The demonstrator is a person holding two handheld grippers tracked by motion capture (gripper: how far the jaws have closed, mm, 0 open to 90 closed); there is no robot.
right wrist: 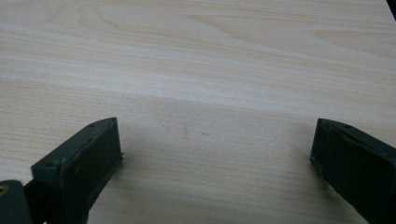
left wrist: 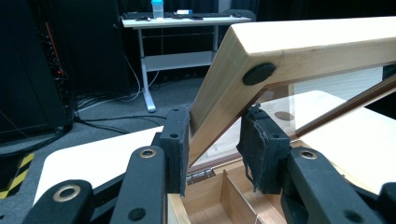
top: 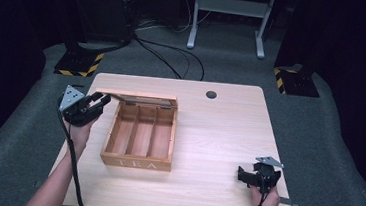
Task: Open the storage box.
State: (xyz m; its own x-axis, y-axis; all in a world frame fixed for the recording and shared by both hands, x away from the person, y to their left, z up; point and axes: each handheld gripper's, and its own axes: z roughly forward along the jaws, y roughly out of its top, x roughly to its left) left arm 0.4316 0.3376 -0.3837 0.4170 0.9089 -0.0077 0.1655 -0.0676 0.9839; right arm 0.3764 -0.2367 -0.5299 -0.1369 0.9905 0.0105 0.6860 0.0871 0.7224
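A wooden box [top: 135, 163] marked TEA stands left of the table's middle, with three bare compartments inside. Its glass-paned lid [top: 141, 98] is raised at the far side. My left gripper [top: 102, 101] is at the lid's left end, shut on the lid's corner. In the left gripper view the lid [left wrist: 303, 46] slants up to the right, and its wooden edge sits between the pads of the left gripper [left wrist: 215, 149]. My right gripper [top: 241, 174] rests near the table's front right corner, open. In the right gripper view the right gripper [right wrist: 215, 154] has bare tabletop between its jaws.
The light wood table [top: 218, 136] has a round cable hole [top: 211, 94] near its far edge. Cables [top: 175, 57] run over the grey floor behind. Two stands with yellow-black bases [top: 76, 63] flank the table, and a white desk frame [top: 228, 16] stands at the back.
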